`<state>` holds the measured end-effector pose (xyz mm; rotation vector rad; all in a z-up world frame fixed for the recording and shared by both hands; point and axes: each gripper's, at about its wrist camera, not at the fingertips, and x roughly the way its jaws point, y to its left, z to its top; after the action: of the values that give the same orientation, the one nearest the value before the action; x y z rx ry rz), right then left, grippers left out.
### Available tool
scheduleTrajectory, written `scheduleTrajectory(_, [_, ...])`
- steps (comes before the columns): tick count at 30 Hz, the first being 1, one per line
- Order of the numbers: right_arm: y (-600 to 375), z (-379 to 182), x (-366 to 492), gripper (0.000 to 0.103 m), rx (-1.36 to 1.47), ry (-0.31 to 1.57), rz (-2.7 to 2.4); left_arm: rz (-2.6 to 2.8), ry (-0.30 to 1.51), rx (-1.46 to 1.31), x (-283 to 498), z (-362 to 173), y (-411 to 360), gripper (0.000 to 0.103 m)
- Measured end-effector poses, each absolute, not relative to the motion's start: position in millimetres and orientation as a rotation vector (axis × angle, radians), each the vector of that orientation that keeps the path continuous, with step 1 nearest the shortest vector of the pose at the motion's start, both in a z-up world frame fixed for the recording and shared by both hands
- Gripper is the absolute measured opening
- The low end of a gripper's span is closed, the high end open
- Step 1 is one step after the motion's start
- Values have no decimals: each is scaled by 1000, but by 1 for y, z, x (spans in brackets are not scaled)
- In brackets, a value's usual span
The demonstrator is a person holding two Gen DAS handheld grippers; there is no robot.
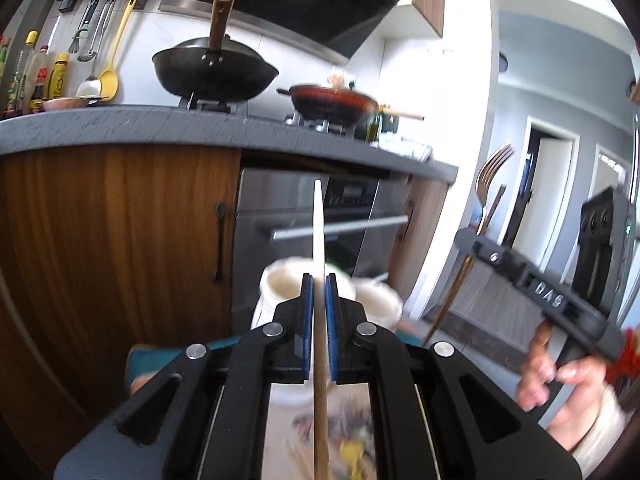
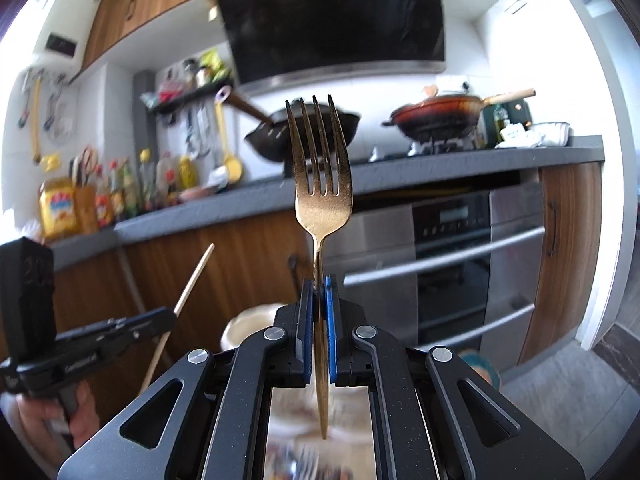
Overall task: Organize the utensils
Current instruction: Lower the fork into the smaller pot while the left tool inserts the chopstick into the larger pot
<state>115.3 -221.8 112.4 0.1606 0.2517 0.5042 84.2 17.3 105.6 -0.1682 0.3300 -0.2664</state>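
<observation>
Your chopstick (image 1: 319,240) runs off the bottom edge of the left view. The white holders (image 1: 288,286) behind your pads are blurred, and the fork's (image 2: 322,184) handle is partly hidden.

Your left gripper (image 1: 319,280) is clamped on a chopstick (image 1: 318,236), which runs straight up between the blue pads (image 1: 307,320) and tapers to a pale tip in front of the oven (image 1: 320,220). Just past the fingertips, two cream cups (image 1: 280,284) sit side by side, blurred. To the right of the tongs, your right gripper (image 1: 472,240) grips a gold fork (image 1: 490,176), tines up, with your right hand (image 1: 568,384) on its handle. Far beyond and above, a grey counter (image 1: 120,128) carries a black wok (image 1: 216,74) and a red pan (image 1: 332,100). A wooden cabinet (image 1: 112,240) fills the left.
</observation>
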Motion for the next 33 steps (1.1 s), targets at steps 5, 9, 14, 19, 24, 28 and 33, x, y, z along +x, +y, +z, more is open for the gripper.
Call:
scheduleTrajectory(5, [-225,119,142,7,207,179,460,-266,262,-177,114,126,6,6])
scheduleTrajectory(9, [-227,113,160,7,245,174,451,-226,196,-171,144,135,-1,6])
scheduleTrajectory(14, [-224,97,179,7,240,209,452,-155,143,-148,177,129,-7,6])
scheduleTrajectory(19, [-220,83,189,7,221,279,474,-120,187,-138,192,102,-4,6])
scheduleTrajectory(24, [-215,72,194,7,205,337,488,-125,225,-139,172,84,5,6])
scheduleTrajectory(28, [-207,64,196,7,174,369,487,-128,252,-114,158,75,6,6])
scheduleTrajectory(33, [-203,56,197,7,157,403,486,-144,284,-118,146,67,9,6])
